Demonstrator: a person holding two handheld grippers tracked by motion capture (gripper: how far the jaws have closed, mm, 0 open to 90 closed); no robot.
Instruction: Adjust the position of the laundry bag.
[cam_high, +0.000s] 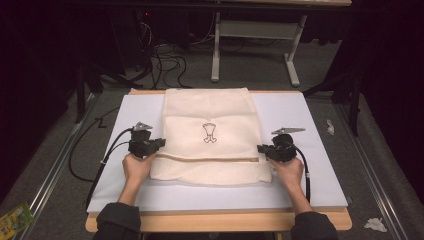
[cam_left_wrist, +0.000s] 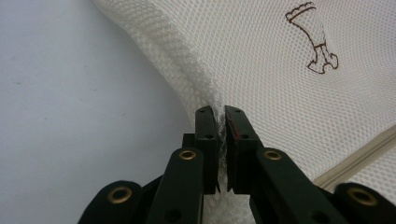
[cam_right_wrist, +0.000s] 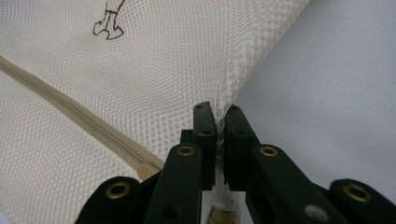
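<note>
White sheet (cam_high: 310, 180) covers the table (cam_high: 220, 221). Cream mesh bag (cam_high: 207, 135) lies mid-sheet, long axis near-to-far, zipper (cam_high: 205, 158) running left-right at the near end, small brown logo (cam_high: 210, 133) upright, facing the person. Left gripper (cam_high: 161, 143) is clamped on the bag's left edge, right gripper (cam_high: 260, 148) on its right edge, both near the zipper.

light: overhead, bright on counter (cam_high: 310, 150), dark surround | shadows: soft, faint beside mesh laundry bag (cam_high: 207, 135) | glare: none | focus: high view soft, grainy; gripper views sharp on mesh, near fingers (cam_left_wrist: 208, 135) slightly blurred
</note>
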